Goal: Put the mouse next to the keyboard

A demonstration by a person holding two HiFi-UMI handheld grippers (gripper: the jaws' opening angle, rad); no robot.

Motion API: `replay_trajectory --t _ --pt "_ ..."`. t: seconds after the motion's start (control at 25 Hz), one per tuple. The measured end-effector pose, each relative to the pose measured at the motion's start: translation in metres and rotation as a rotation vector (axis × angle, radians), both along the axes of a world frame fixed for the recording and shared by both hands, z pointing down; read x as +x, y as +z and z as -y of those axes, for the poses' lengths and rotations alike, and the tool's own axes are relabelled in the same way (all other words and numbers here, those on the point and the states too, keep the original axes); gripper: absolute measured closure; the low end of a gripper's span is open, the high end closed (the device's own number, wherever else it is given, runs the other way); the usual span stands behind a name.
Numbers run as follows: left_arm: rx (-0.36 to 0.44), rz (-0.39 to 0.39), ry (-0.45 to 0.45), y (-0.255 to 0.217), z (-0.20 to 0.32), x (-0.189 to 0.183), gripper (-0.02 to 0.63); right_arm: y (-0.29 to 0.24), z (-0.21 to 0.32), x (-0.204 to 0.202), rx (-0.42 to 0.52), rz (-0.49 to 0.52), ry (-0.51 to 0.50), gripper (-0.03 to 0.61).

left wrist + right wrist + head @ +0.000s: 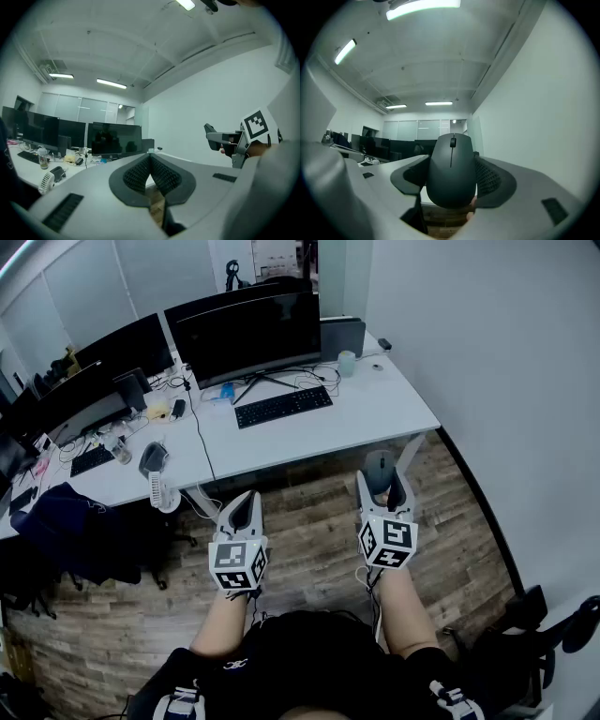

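A dark grey mouse (451,171) sits between the jaws of my right gripper (452,176), which is shut on it; in the head view the mouse (380,468) shows between the jaws of that gripper (384,484), held over the wood floor just short of the white desk (375,413). The black keyboard (283,406) lies on that desk in front of a wide black monitor (246,336). My left gripper (242,512) is level with the right one, to its left, its jaws closed together with nothing between them (150,174).
A grey cup (347,363) and a laptop stand (342,336) are at the desk's back right. Cables run behind the keyboard. A small white fan (161,491) and a second keyboard (92,459) are on the left desk. A white wall (506,381) bounds the right side.
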State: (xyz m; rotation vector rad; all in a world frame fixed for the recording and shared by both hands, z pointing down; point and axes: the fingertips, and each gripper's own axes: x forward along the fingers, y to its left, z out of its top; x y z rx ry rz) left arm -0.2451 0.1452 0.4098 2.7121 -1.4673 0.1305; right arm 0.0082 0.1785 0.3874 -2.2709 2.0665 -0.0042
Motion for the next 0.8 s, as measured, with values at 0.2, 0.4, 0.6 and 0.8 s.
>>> replay_trajectory --t 0.2,0.4,0.6,0.8 --pt "0.0 0.006 -0.003 0.002 -0.001 0.016 0.601 0.002 -0.001 0.012 0.012 0.006 -0.014 0.268" --pt "0.0 -0.009 -0.022 0.006 -0.005 0.033 0.601 0.005 -0.002 0.026 0.015 0.011 -0.037 0.267" --pt "-0.01 0.0 -0.007 0.013 -0.007 0.054 0.601 0.01 -0.003 0.043 0.004 0.019 -0.039 0.267" --pt "-0.007 0.0 0.031 0.016 0.0 0.077 0.601 0.013 0.003 0.049 0.007 0.02 -0.035 0.267"
